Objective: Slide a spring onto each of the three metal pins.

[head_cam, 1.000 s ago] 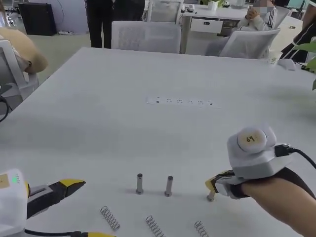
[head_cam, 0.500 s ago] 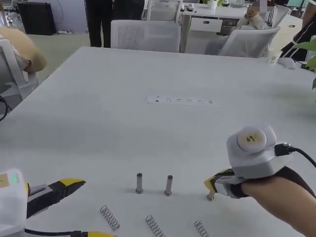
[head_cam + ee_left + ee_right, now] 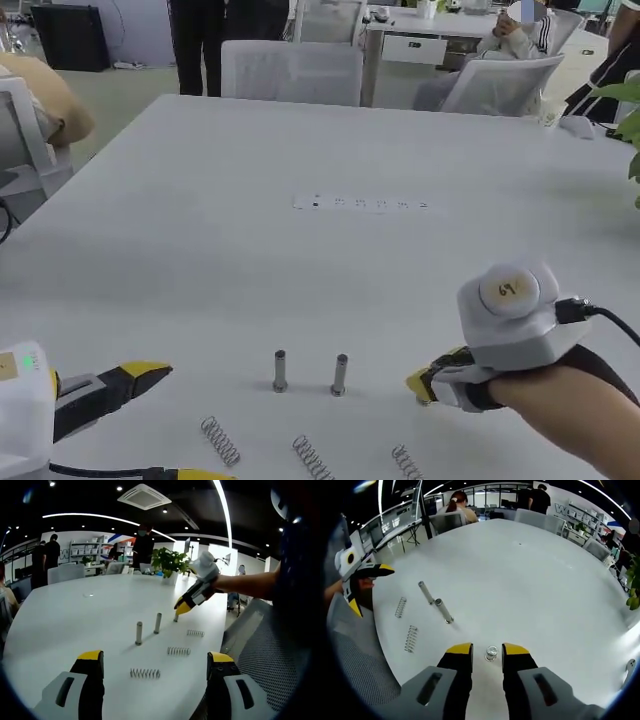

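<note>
Three metal pins stand upright in a row on the white table: the left pin (image 3: 279, 369), the middle pin (image 3: 340, 374) and the right pin (image 3: 491, 653). My right gripper (image 3: 418, 386) (image 3: 488, 651) is low over the right pin, open, with its jaws narrowly apart on either side of the pin's top. Three springs lie flat in front of the pins: the left spring (image 3: 220, 441), the middle spring (image 3: 312, 457) and the right spring (image 3: 405, 461). My left gripper (image 3: 156, 659) (image 3: 165, 420) hangs wide open and empty at the near left, short of the left spring (image 3: 145, 673).
A socket strip (image 3: 362, 204) sits flush in the table's middle. White chairs (image 3: 290, 72) stand at the far edge, with people beyond them. A potted plant (image 3: 170, 562) stands past the right end of the pin row. The table's near edge is close to the springs.
My right gripper has edged slightly left over the right pin, hiding more of it in the head view. The left gripper, pins and springs have stayed put.
</note>
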The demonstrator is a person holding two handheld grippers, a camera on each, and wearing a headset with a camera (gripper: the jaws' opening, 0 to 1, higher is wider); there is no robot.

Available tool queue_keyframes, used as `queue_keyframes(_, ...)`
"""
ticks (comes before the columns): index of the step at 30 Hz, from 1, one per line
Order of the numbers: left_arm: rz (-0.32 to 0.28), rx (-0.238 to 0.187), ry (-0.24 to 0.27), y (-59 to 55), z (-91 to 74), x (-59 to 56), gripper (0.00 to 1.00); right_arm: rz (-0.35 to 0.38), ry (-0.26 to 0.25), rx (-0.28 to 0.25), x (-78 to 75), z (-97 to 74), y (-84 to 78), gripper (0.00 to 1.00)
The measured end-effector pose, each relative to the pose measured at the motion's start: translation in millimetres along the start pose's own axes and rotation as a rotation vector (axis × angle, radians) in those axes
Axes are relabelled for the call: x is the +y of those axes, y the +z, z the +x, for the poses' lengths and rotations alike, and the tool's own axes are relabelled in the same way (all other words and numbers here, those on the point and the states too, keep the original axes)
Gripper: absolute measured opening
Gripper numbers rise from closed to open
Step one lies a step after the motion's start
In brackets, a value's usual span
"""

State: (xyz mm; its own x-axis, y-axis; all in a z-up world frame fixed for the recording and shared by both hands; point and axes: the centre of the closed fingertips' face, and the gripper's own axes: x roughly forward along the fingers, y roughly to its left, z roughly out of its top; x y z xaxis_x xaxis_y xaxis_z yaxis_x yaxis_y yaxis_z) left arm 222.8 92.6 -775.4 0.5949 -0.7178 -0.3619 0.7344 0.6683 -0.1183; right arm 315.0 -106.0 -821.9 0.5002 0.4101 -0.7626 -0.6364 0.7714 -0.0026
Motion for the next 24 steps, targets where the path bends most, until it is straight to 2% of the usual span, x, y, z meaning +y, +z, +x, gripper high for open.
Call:
queue_keyframes(13, -0.001, -0.005, -0.003, -0.5, 0.1, 0.5, 0.82, 0.031, -0.002, 0.032, 0.4, -11.7, -23.0, 0.24)
queue_keyframes(24, 0.002, -0.009, -0.009, 0.7, 0.5, -0.5, 0.82, 0.05, 0.039, 0.073, 21.3, -19.0, -35.3, 0.24)
